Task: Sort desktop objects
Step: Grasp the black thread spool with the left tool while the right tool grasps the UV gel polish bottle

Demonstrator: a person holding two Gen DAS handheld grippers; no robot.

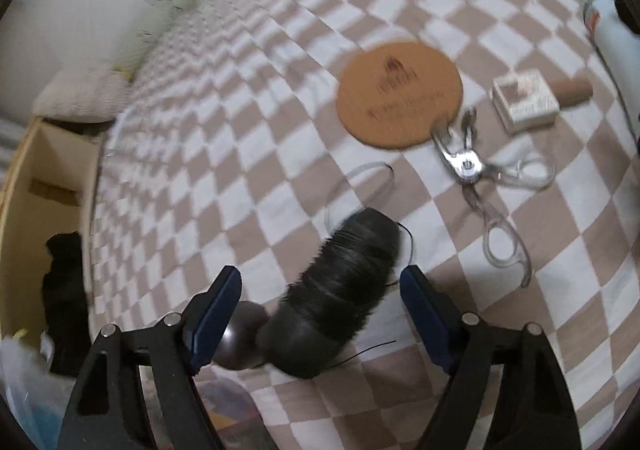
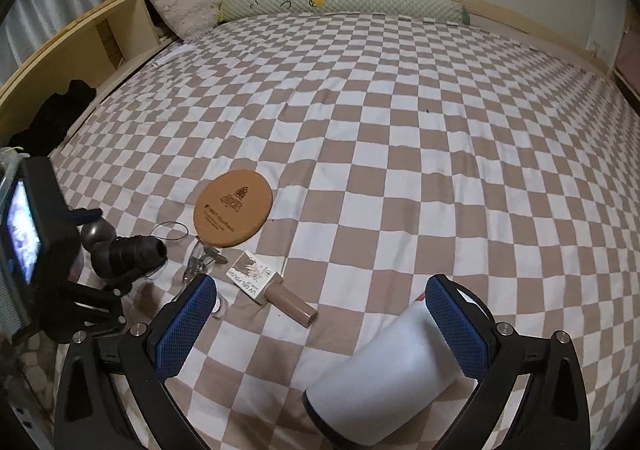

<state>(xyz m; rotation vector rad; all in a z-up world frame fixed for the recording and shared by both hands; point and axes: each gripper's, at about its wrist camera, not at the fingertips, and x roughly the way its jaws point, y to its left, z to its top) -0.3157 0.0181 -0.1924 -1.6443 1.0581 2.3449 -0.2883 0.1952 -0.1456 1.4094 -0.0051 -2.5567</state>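
- At the far left of the left wrist view we see an open wooden shelf point(image 1: 36, 186) beside the bed, with dark cloth point(image 1: 66, 290) heaped at its foot; likely just bedside clutter
- In the lower middle, our left gripper point(image 1: 320, 314) straddles a black spool of thread point(image 1: 340, 294) lying on its side on the checked sheet point(image 1: 240, 130); the jaws stand wide, with gaps on both sides, so nothing is gripped yet
- The spool is dark, tightly wound and glossy, with loose strands trailing off; a grey rounded thing point(image 1: 240, 342) touches its near end
- Right of centre lies a round cork mat point(image 1: 400, 94), flat, with clear-handled scissors point(image 1: 480, 178) just beside it and a small boxed bottle point(image 1: 528, 98) further right
- We judge these were spread apart so each can be picked singly
- In the right wrist view, our right gripper point(image 2: 320, 330) is wide open over a white cylinder point(image 2: 384, 374) lying at the lower right, its far end touching the right pad point(image 2: 456, 326), the left pad well clear; not clamped
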